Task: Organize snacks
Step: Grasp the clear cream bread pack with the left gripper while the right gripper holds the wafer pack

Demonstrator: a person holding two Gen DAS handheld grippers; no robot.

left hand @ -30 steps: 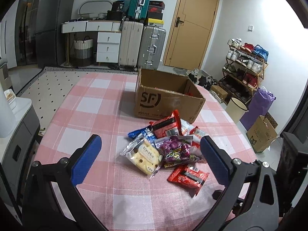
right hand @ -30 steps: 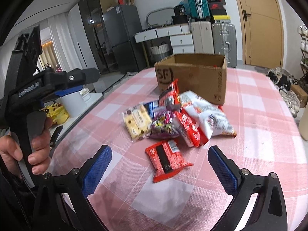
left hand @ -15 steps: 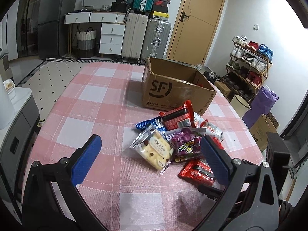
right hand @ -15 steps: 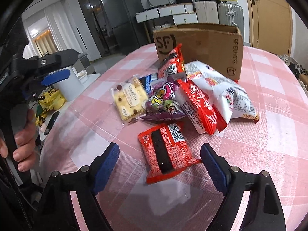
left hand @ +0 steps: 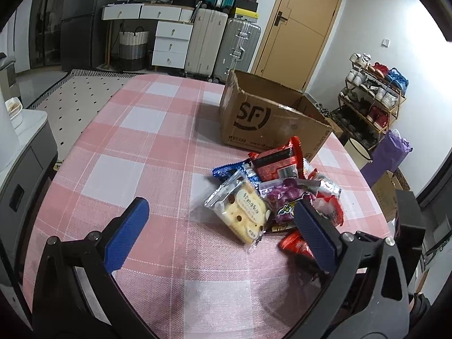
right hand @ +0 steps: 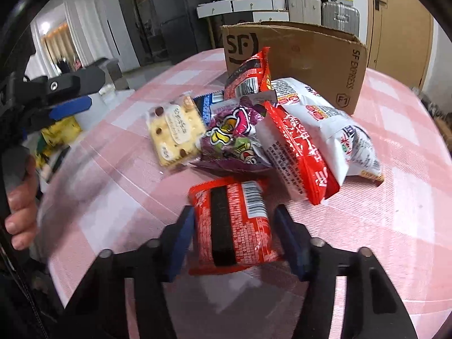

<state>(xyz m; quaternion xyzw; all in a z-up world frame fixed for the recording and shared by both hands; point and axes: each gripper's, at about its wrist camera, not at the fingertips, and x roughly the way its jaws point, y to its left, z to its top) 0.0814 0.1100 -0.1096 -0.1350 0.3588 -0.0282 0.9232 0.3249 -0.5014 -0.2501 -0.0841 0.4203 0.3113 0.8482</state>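
A pile of snack packets lies on the pink checked tablecloth [left hand: 147, 169] in front of an open SF cardboard box [left hand: 262, 124]. My right gripper [right hand: 234, 234] has its jaws closed in around a red packet with a black stripe [right hand: 231, 223], both pads at its sides, on the table. The same red packet [left hand: 296, 244] shows partly behind my left gripper's finger. My left gripper [left hand: 220, 226] is open and empty, hovering left of the pile near a yellow biscuit pack [left hand: 243, 212]. A purple packet [right hand: 234, 138] and a white-red bag [right hand: 319, 130] lie beyond.
The box [right hand: 299, 53] stands at the far side of the pile. A white cabinet [left hand: 17, 147] stands left of the table. Suitcases [left hand: 223, 45], a door and a shoe rack [left hand: 373, 99] are in the background.
My right gripper moved forward and down onto the red striped packet and its jaws narrowed around it. My left gripper drifted left, so the pile sits further right in its view.
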